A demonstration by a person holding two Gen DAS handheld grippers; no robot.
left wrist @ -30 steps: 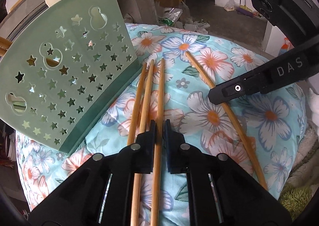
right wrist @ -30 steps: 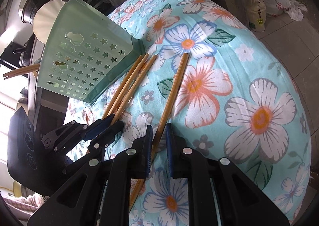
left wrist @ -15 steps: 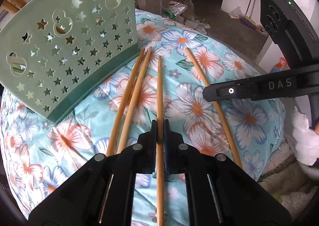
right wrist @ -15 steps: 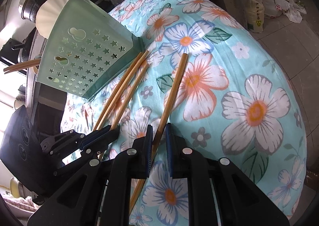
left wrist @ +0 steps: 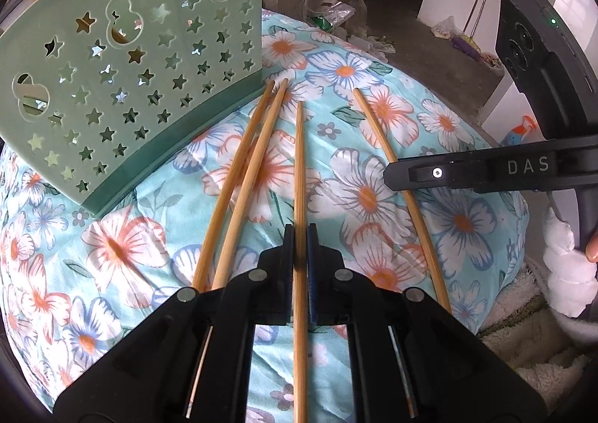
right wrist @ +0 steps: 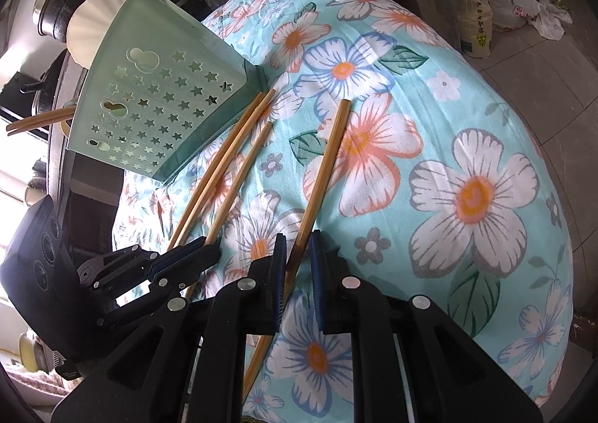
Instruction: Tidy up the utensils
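One chopstick (left wrist: 299,169) was clamped by the left gripper (left wrist: 300,236), and another chopstick (right wrist: 324,169) by the right gripper (right wrist: 299,241). Both lay on the flowered cloth (right wrist: 467,146), beside two loose chopsticks (left wrist: 246,165) touching the green holder (left wrist: 123,86).

Both grippers (left wrist: 300,236) (right wrist: 298,243) were matte black plastic with silver screws and blue pads; "DAS" was printed in white at 3 o'clock.

Left gripper (left wrist: 299,236) sat low in frame, jaws pinched nearly shut; right gripper (right wrist: 298,240) likewise, angled downward
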